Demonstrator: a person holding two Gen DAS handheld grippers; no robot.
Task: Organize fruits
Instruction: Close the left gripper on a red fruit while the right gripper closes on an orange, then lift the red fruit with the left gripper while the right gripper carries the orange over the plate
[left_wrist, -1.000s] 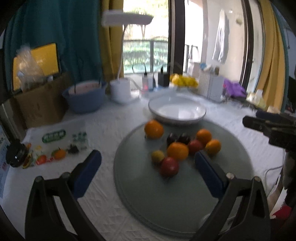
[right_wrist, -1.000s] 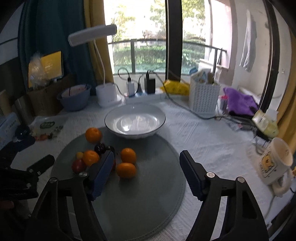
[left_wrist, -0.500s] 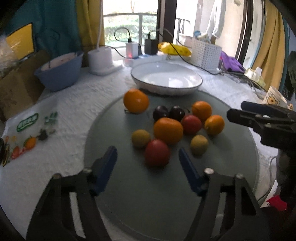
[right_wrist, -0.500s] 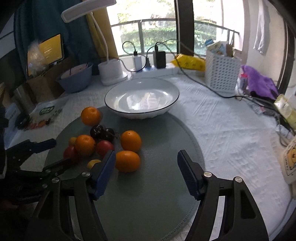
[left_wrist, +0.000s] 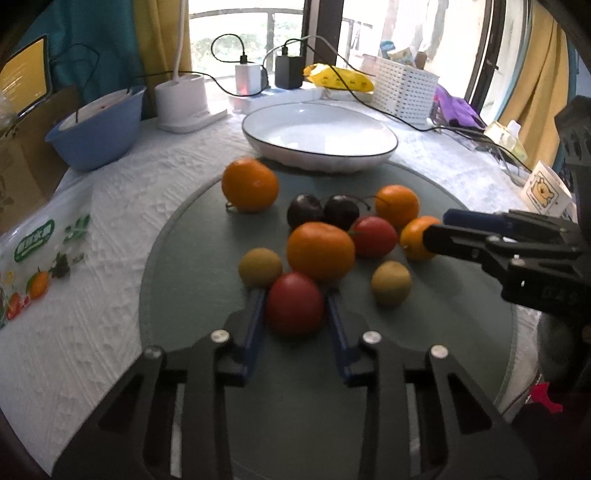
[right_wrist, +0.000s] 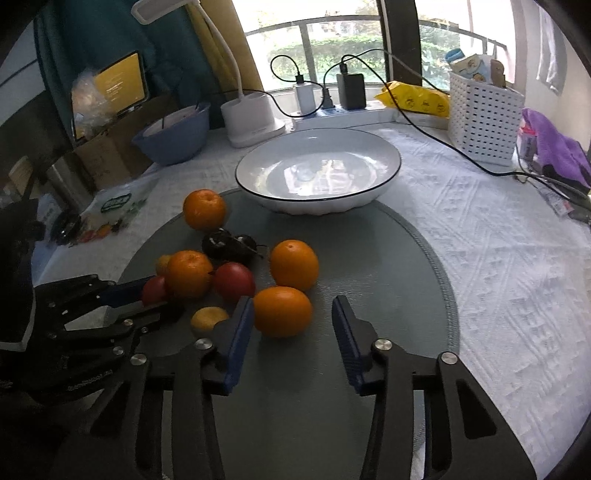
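While green pkg label (left_wrist: 34, 240) stays unreadable, left hand-held gripper (left_wrist: 295, 310) just closed, apparently grasping red fruit (left_wrist: 294, 303), right hand-held gripper (right_wrist: 291, 325) closing, released.

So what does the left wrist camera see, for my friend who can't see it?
The left gripper has been closing its fingers around a red fruit on a round grey mat. More fruit lies beyond, then an empty white bowl.

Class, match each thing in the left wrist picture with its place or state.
Things: 1 white bowl; 2 blue bowl; 3 nearest red fruit; 4 two dark fruits.
Places: A off the mat, on the white cloth; B between the jaws of the left gripper; C empty, at the mat's far edge; D side by side, touching.
Pairs: 1-C; 2-A; 3-B; 4-D. Those jaws have just been closing on it.
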